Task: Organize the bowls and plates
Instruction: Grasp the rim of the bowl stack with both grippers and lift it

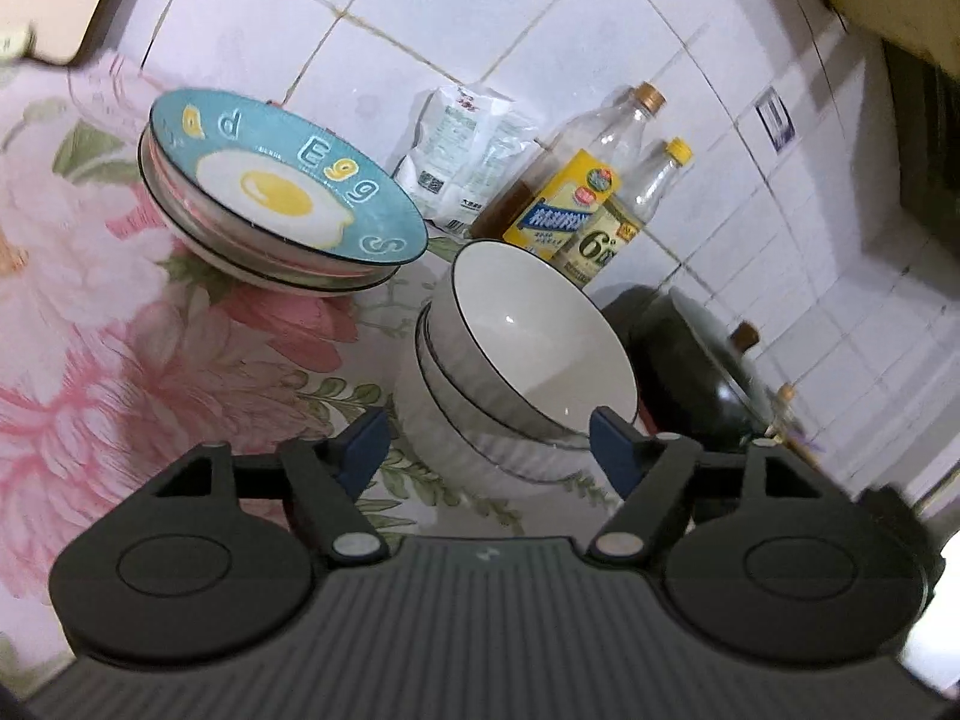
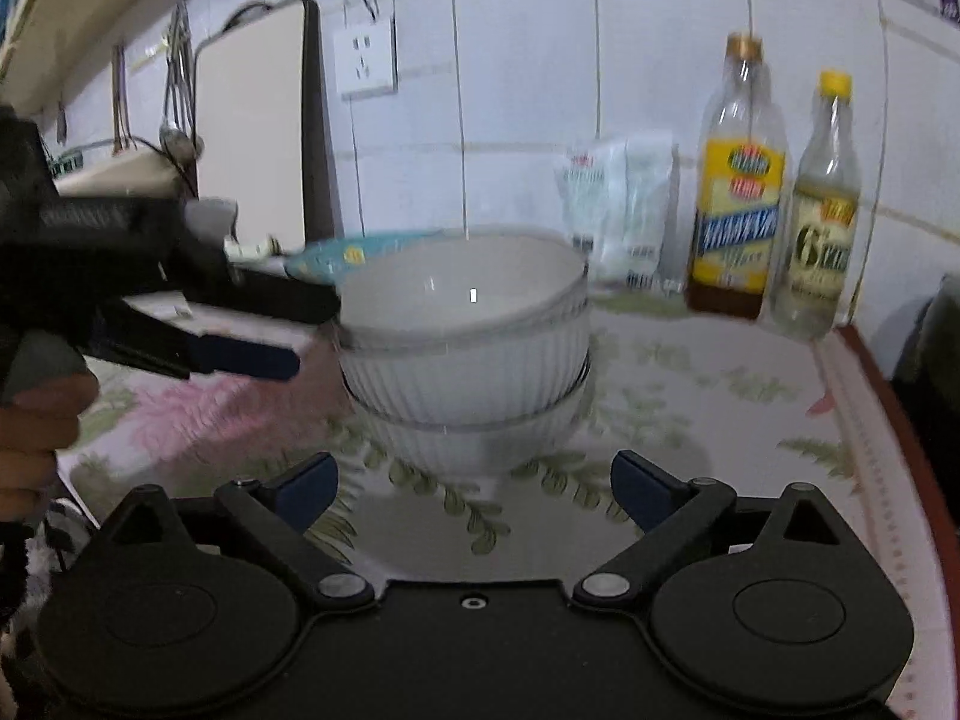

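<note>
A stack of white ribbed bowls (image 1: 528,372) stands on the floral tablecloth; it also shows in the right wrist view (image 2: 465,336). A stack of plates topped by a blue fried-egg plate (image 1: 282,180) sits behind and left of the bowls; only its blue rim (image 2: 360,252) shows in the right wrist view. My left gripper (image 1: 489,450) is open and empty, just short of the bowl stack; it also shows in the right wrist view (image 2: 312,330) at the bowls' left side. My right gripper (image 2: 474,489) is open and empty, in front of the bowls.
Two bottles (image 1: 576,198) (image 2: 735,180) and a white packet (image 1: 468,156) stand at the tiled wall. A dark wok with a lid (image 1: 696,360) sits right of the bowls. A cutting board (image 2: 252,126) leans at the wall, next to a socket (image 2: 366,57).
</note>
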The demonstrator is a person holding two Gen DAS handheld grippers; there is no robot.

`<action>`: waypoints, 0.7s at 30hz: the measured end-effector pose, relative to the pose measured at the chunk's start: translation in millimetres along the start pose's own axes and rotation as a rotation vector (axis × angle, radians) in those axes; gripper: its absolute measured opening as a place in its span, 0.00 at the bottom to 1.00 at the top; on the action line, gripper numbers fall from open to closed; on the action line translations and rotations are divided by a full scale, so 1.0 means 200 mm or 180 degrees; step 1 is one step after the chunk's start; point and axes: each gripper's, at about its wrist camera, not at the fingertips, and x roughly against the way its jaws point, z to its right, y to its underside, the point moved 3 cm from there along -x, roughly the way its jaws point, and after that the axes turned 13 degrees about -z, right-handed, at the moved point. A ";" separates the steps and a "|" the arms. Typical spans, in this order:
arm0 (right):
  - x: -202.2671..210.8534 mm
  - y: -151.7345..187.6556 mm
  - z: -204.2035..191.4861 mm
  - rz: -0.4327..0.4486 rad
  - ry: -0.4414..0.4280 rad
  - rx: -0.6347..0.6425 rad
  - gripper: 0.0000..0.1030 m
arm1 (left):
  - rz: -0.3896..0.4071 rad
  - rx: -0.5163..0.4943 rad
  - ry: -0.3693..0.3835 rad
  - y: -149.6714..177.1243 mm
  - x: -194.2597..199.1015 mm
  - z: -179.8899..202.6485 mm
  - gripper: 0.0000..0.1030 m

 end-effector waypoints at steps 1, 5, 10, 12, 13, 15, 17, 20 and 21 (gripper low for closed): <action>-0.03 0.00 0.01 -0.0041 -0.0019 -0.0005 0.97 | -0.0004 0.0091 0.0048 -0.01 -0.01 -0.02 0.73; -0.13 -0.02 0.02 -0.0135 -0.0037 -0.0037 0.97 | -0.0141 0.0545 0.0320 -0.05 -0.09 -0.11 0.74; -0.20 -0.08 0.00 -0.0124 -0.0018 0.0069 0.97 | -0.0223 0.0791 0.0345 -0.10 -0.18 -0.15 0.73; -0.22 -0.10 -0.02 -0.0098 0.0030 0.0143 0.97 | -0.0232 0.0818 0.0324 -0.11 -0.21 -0.15 0.73; -0.22 -0.11 -0.03 -0.0076 0.0055 0.0174 0.97 | -0.0234 0.0836 0.0300 -0.12 -0.22 -0.15 0.73; -0.24 -0.13 -0.03 -0.0054 0.0070 0.0193 1.00 | -0.0224 0.0856 0.0211 -0.13 -0.24 -0.15 0.72; -0.25 -0.14 -0.03 -0.0069 0.0061 0.0182 1.00 | -0.0210 0.0852 0.0125 -0.14 -0.26 -0.15 0.72; -0.26 -0.14 -0.02 -0.0079 0.0019 0.0201 1.00 | -0.0215 0.0774 0.0061 -0.15 -0.28 -0.14 0.65; -0.26 -0.14 -0.01 -0.0085 -0.0015 0.0201 1.00 | -0.0236 0.0750 0.0050 -0.15 -0.28 -0.15 0.58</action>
